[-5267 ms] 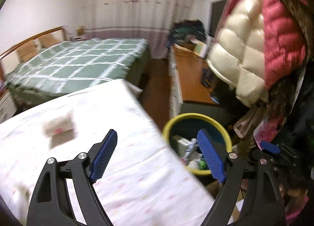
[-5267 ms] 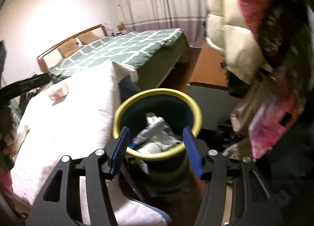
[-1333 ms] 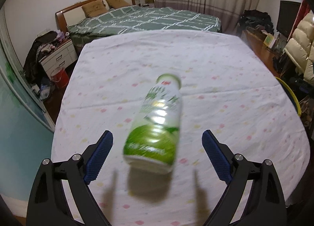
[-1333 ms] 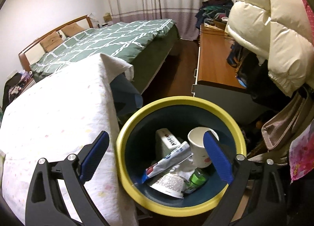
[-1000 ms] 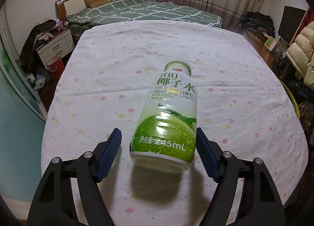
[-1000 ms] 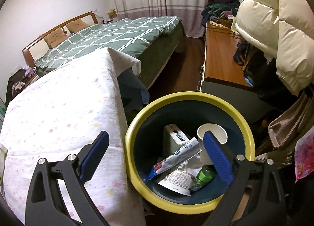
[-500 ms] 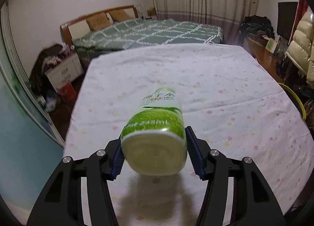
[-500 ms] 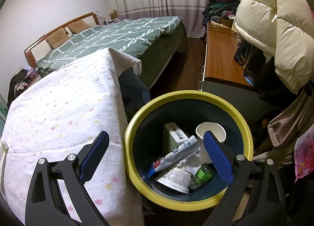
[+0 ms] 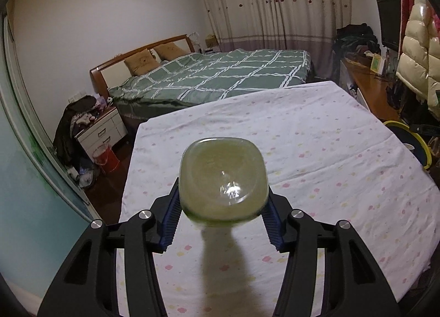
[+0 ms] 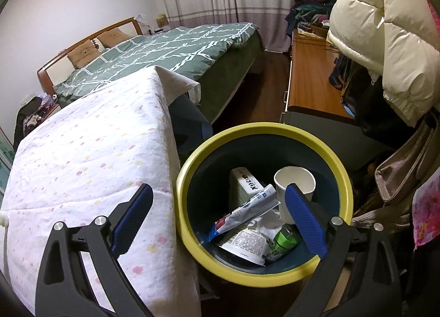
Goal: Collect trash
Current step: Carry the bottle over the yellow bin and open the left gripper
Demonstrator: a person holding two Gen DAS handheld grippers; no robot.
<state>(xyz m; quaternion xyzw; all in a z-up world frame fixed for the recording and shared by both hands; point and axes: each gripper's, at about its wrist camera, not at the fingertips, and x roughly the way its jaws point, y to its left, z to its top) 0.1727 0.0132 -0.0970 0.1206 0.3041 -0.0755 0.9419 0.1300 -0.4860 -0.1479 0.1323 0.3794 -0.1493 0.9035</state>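
Bedroom, curtained wall at rear; green checked bed (image 9: 220, 74) at 12 o'clock in the left view.

Surface (image 9: 316, 157): covered in white cloth with pastel dots, filling the lower half of the left view and the 9 o'clock side of the right view.

Left hand-held gripper (image 9: 223, 213): both blue pads pressed against the sides of a bottle (image 9: 223, 183), jaws narrowed to its width. Bottle held clear above the surface, its pale green base turned to the camera, its shadow on the cloth below.

Right hand-held gripper (image 10: 218, 222): jaws spread wide, nothing between them, poised over a bin (image 10: 341, 179).

Bin: yellow rim, dark blue inside, standing just beside the surface edge; seen at 3 o'clock in the left view. Contents: white cup (image 10: 294, 183), upright; box (image 10: 243, 183); wrapper (image 10: 242, 215); printed packet (image 10: 243, 242); small green item (image 10: 284, 237).

Cream puffer jacket (image 10: 385, 33), hanging at 2 o'clock in the right view.
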